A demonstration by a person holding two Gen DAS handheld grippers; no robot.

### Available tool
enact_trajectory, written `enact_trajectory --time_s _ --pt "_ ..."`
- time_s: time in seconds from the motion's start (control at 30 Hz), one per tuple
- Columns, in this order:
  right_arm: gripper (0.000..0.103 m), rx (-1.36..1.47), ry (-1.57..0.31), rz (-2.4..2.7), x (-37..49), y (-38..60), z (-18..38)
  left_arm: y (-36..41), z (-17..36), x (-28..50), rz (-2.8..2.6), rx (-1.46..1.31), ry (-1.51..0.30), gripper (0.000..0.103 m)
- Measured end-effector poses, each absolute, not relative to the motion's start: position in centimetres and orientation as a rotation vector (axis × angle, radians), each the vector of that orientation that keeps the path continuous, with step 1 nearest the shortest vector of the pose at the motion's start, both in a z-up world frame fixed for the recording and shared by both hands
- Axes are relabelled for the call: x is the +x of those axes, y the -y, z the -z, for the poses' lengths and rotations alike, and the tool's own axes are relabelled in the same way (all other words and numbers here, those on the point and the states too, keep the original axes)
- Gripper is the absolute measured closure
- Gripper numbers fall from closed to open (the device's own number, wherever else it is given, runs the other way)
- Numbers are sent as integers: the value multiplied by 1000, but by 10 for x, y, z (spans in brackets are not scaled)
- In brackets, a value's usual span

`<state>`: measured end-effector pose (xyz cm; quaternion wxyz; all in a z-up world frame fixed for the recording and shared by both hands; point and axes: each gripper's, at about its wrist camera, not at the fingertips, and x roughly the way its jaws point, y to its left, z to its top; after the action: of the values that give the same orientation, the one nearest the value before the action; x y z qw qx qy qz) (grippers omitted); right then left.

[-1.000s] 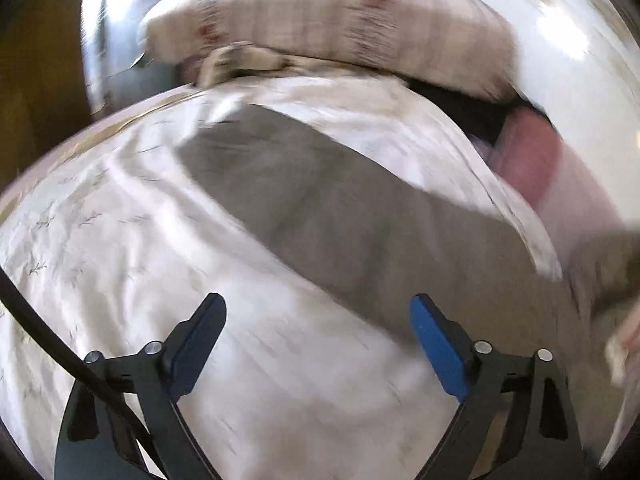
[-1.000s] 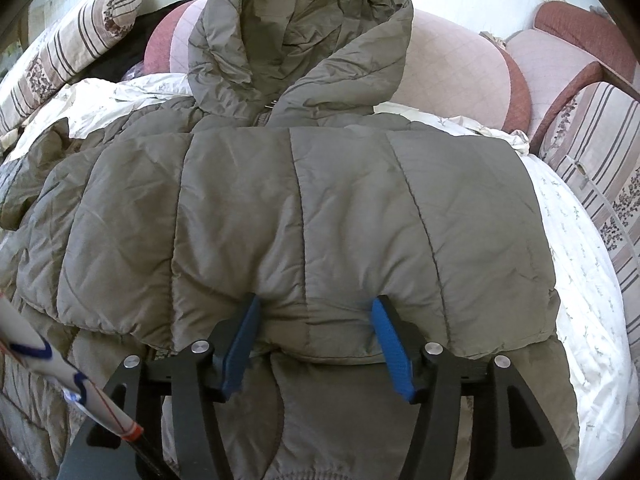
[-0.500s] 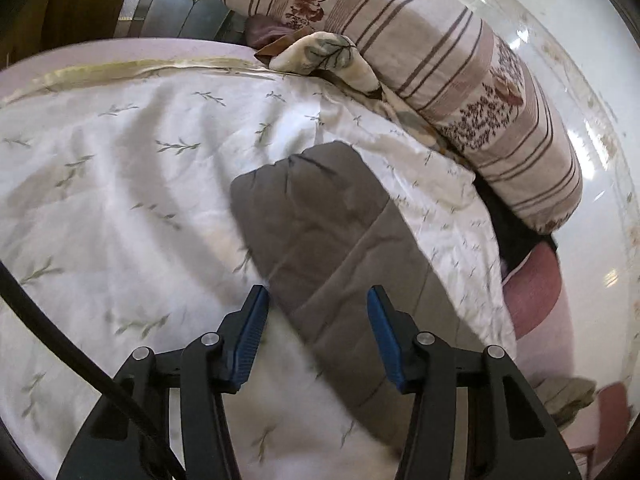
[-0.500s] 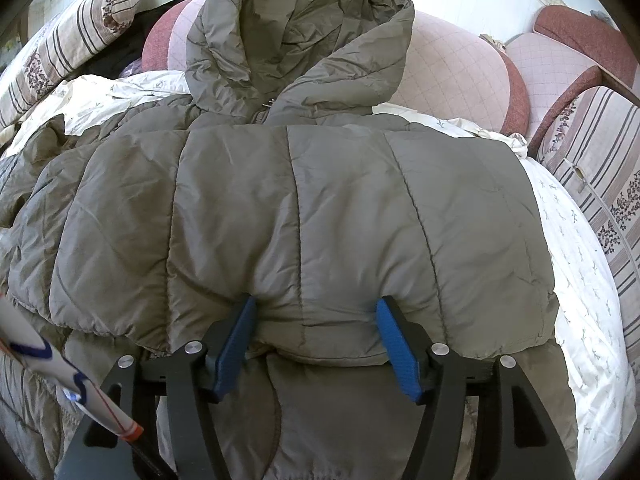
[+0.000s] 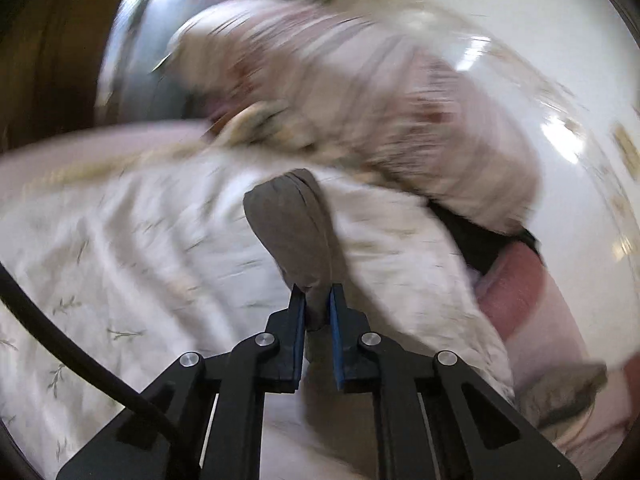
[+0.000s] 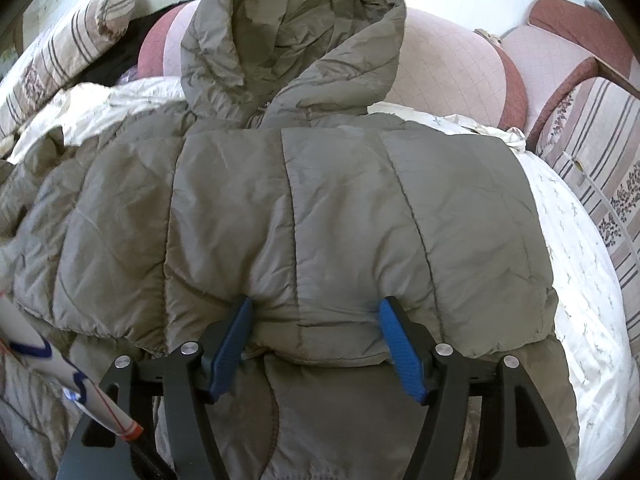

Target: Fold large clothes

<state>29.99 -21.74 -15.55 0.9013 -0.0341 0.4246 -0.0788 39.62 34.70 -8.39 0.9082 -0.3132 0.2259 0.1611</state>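
Note:
An olive puffer jacket (image 6: pixel 320 208) lies spread on the bed, its hood (image 6: pixel 288 40) at the far end. My right gripper (image 6: pixel 316 304) straddles the near edge of a folded-over panel; its jaws are opening, with the puffy fabric bulging between the blue pads. In the blurred left wrist view, my left gripper (image 5: pixel 316 292) is shut on the end of an olive sleeve (image 5: pixel 292 224), which stands up from the white sheet (image 5: pixel 120 260).
A striped pillow (image 5: pixel 400 100) lies beyond the sleeve and also shows as a striped pillow (image 6: pixel 60 52) at far left. Pink cushions (image 6: pixel 448 68) and a striped cushion (image 6: pixel 600 140) line the bed's far and right sides. A black cable (image 5: pixel 60 344) crosses lower left.
The left gripper's jaws closed on the sleeve end and lifted it off the sheet. The right gripper's jaws spread slightly wider around the jacket fold; that hand stayed put.

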Motion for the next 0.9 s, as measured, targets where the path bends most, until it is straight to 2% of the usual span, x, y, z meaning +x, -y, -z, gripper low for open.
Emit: enact_trajectory --time_s 0.17,0.27,0.33,0.43,0.53,0.57,0.63,0.67,0.73,0.8,0.9 --pt "32 66 -811 163 286 236 123 -234 15 380 -113 -430 -395 92" --pt "32 174 -760 175 275 256 104 -144 3 374 73 -325 -438 92" --pt "32 233 -723 200 266 272 93 -92 14 372 179 -284 -505 92" --pt "32 283 -694 237 254 290 82 -10 58 372 311 -185 -667 92" --pt "32 325 -676 242 246 304 74 49 123 384 381 -90 -928 89" --pt "32 338 -672 240 243 309 71 58 140 387 338 -68 -972 89" --pt "32 360 -663 234 238 315 66 71 138 378 293 2 -927 87" --pt "32 373 -660 224 235 318 62 78 129 374 285 44 -926 84" --pt "31 405 -658 195 232 322 57 79 104 360 312 19 -910 52" --pt "29 452 -659 164 230 324 54 67 71 332 329 -73 -811 38" --pt "29 522 -691 87 232 318 58 46 34 300 259 -128 -708 37"
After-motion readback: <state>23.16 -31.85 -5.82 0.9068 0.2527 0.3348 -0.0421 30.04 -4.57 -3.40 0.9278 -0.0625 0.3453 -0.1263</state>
